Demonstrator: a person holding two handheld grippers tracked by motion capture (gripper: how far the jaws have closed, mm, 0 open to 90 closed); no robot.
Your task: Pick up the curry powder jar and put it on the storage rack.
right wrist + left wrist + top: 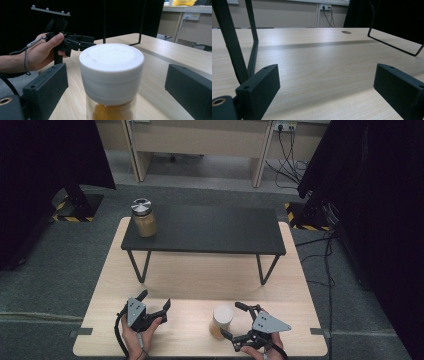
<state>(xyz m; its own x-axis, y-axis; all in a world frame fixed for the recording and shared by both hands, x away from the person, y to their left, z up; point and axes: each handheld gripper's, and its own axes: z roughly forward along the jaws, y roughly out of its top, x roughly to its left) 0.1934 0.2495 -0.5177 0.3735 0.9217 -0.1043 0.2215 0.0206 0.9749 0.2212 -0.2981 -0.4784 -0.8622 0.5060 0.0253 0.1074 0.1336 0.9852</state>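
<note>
Silver-lidded jar (143, 217) on black shelf (210, 230), left end

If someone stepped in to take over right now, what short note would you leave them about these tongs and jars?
Right tongs: open, jaws either side of the white-lidded glass jar of tan powder at the front of the light wooden table, not closed on it.
Left tongs: open, holding nothing, low over the table.
Silver-lidded glass jar stands on the left end of the black metal-legged shelf.
Done: approach. Left: probably grip the white-lidded jar and move it.
</note>
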